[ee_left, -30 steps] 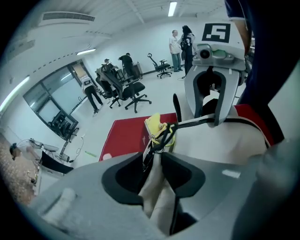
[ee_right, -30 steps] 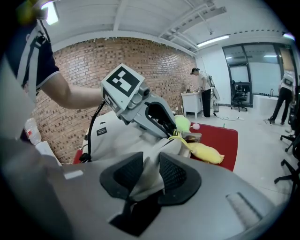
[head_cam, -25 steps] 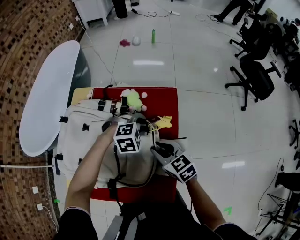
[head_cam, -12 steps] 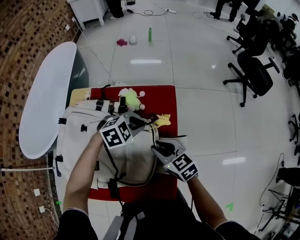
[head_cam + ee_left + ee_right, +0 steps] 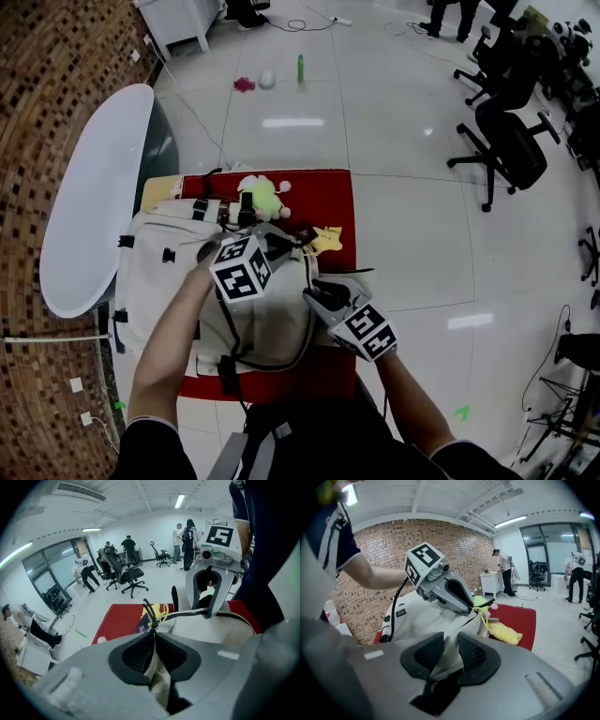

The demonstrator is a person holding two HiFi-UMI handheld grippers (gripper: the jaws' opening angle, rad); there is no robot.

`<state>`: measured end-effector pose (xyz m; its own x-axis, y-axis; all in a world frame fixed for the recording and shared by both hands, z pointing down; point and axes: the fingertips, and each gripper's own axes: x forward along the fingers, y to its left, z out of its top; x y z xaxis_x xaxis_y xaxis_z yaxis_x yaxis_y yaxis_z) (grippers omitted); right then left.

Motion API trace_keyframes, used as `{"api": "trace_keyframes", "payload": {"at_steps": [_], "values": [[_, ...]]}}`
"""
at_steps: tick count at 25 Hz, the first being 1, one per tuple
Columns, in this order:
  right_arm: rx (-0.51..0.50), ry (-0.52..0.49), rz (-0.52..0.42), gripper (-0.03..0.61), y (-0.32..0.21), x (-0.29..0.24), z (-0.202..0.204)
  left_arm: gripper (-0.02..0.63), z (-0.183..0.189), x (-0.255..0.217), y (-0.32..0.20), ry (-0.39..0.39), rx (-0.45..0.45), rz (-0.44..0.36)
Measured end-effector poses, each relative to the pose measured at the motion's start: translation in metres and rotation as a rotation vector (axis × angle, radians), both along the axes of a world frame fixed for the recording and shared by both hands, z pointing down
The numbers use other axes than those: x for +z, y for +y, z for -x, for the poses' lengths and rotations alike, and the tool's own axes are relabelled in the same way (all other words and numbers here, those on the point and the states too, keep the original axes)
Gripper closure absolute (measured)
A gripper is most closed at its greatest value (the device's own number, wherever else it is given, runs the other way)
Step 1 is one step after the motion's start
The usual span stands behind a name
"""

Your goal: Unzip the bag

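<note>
Cream fabric first: the right gripper (image 5: 450, 644), nearest me, has its pads pinched tight on a raised fold of the bag (image 5: 159, 272) near its right edge, holding the panel taut. Just beyond it, the left gripper (image 5: 153, 632) is where the change is. Its jaws have just been closing, and now the fingers sit nearly together, clamped on the zipper pull (image 5: 150, 613), whose black cords and small ring stick out just past the tips. A bit of cream cloth shows deeper in the gap too. Compared with a second ago, its marker cube has rolled over and shifted slightly up the bag in the head view; the right one hasn't budged. My read for the task: the grasp on the pull is done, the anchor is set, and drawing the pull along the track comes next. The dark zip line (image 5: 302, 339) curving round the front panel shows no opening I can make out, so unzipping looks not yet begun. The bag lies flat on the red tabletop (image 5: 333, 202), filling its left side. Past the pull, a yellow plush toy (image 5: 326, 242) lies just beside the bag's top corner, with a green plush (image 5: 264, 197) further up. Beyond are a white round table (image 5: 94, 197) at left, office chairs (image 5: 511, 141), and a green bottle (image 5: 301, 67) on the floor, well apart.
</note>
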<state>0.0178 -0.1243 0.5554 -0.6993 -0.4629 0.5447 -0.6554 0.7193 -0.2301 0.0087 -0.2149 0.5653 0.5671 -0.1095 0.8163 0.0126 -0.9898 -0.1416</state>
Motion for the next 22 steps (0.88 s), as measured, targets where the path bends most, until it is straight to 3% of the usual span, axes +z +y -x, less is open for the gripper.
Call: {"api": "trace_keyframes", "payload": {"at_steps": [7, 10, 19, 22], "values": [[0.000, -0.007, -0.001, 0.477, -0.001, 0.000, 0.003, 0.534, -0.011, 0.000, 0.005, -0.078, 0.119, -0.128], [0.002, -0.009, 0.002, 0.477, -0.001, 0.000, 0.004, 0.562, -0.014, 0.007, 0.003, -0.113, 0.127, -0.120], [-0.006, -0.007, 0.002, 0.485, -0.001, 0.002, 0.002, 0.575, -0.006, -0.025, 0.001, 0.114, -0.050, 0.095], [-0.004, -0.013, -0.001, 0.493, -0.001, 0.003, 0.002, 0.577, -0.015, -0.023, 0.009, 0.132, -0.070, 0.094]]}}
